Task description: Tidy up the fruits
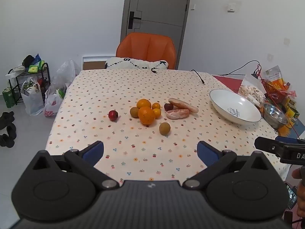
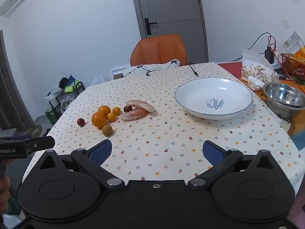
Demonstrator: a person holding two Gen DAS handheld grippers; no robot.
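Nothing appears sorted yet: the white shallow ceramic bowl [image 2: 213,97] sits empty to the right while the cluster of oranges and small round fruits [image 1: 146,112] lies loose on the flower-print tablecloth [image 1: 133,152], and both the left gripper [image 1: 150,150] and right gripper [image 2: 157,150] hover spread wide, gripping nothing.

A: We see an orange chair [image 1: 145,47] at the desk's far edge, a black-and-white cushion [image 1: 137,64] on it, a grey door [image 1: 158,9] behind.

B: We also have a steel bowl [image 2: 285,97] at the desk's right side, just beside a clear snack bag [image 2: 257,72] and an orange basket [image 2: 293,64]. Charger cables [image 2: 193,69] trail onto the cloth.

A: On the floor to the left we see a black rack [image 1: 28,82], plastic bags [image 1: 51,103] and dark shoes [image 1: 7,127].
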